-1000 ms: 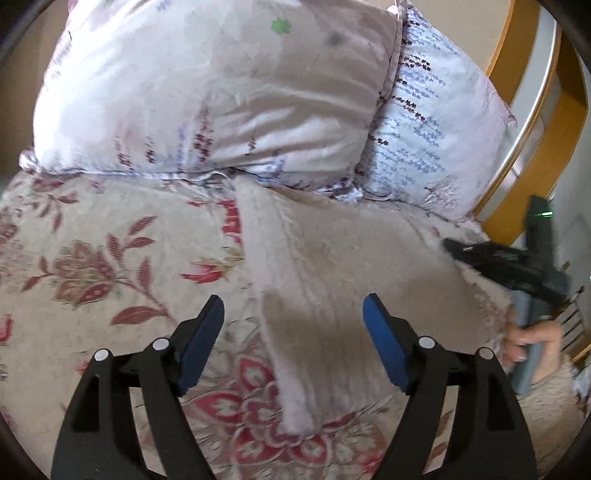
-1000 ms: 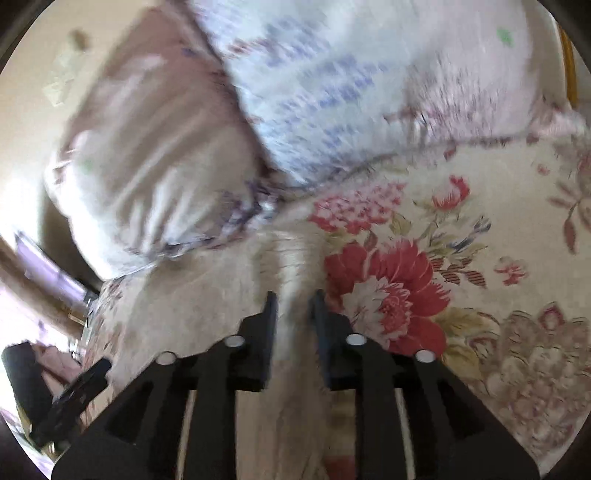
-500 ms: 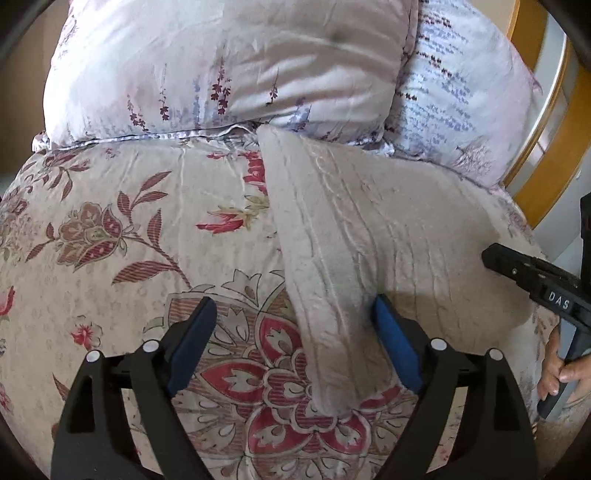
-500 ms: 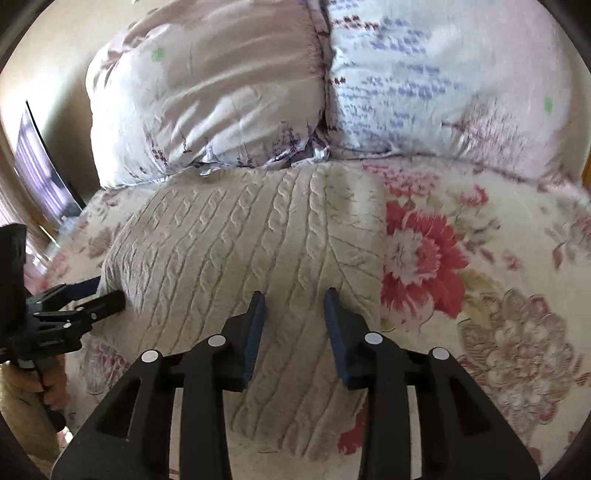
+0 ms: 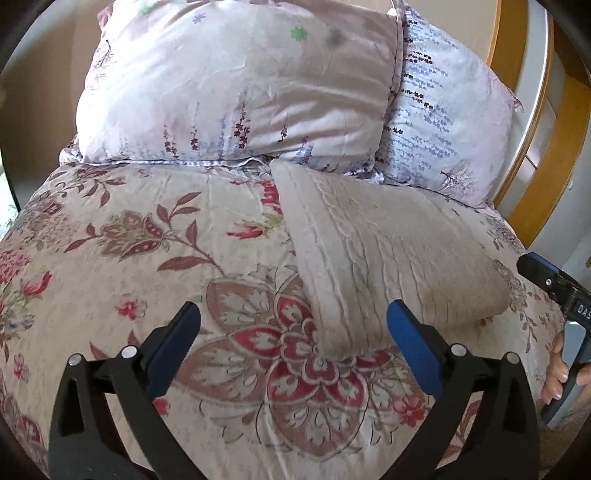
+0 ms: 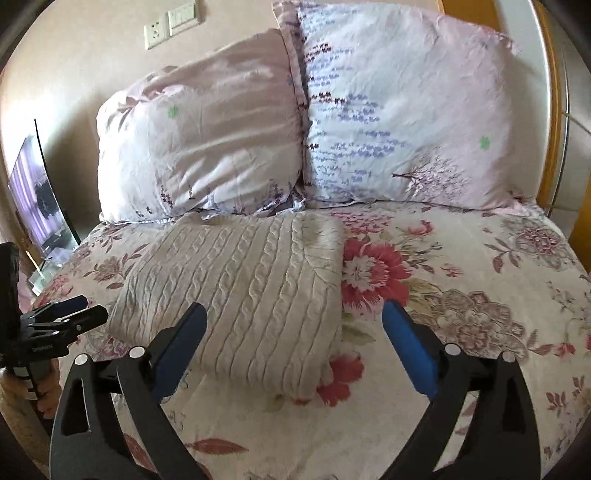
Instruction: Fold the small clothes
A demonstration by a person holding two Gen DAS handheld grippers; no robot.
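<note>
A folded cream cable-knit sweater point(image 5: 388, 251) point(image 6: 251, 288) lies flat on the floral bedspread point(image 5: 147, 277) just below the pillows. My left gripper point(image 5: 293, 332) hovers at its near left corner, its jaws opening. The corner lies between the blue pads point(image 5: 410, 343) without touching them. My right gripper point(image 6: 293, 317) stands over the sweater's near right edge with jaws opening wide, and its pads point(image 6: 402, 339) are off the knit. Each gripper shows at the edge of the other's view, the right gripper point(image 5: 546, 280) on the right and the left gripper point(image 6: 70, 314) on the left.
Two pale floral pillows point(image 6: 207, 147) point(image 6: 406, 110) lean at the head of the bed. A wooden headboard point(image 5: 554, 147) curves along the right. A wall socket point(image 6: 157, 35) and a dark screen point(image 6: 40, 199) sit at the left. A person's hand point(image 5: 554, 376) grips the right handle.
The right jaws went from nearly shut to wide and pulled back off the sweater. The left jaws spread wider and drew back toward the near corner. The sweater now lies folded and free.
</note>
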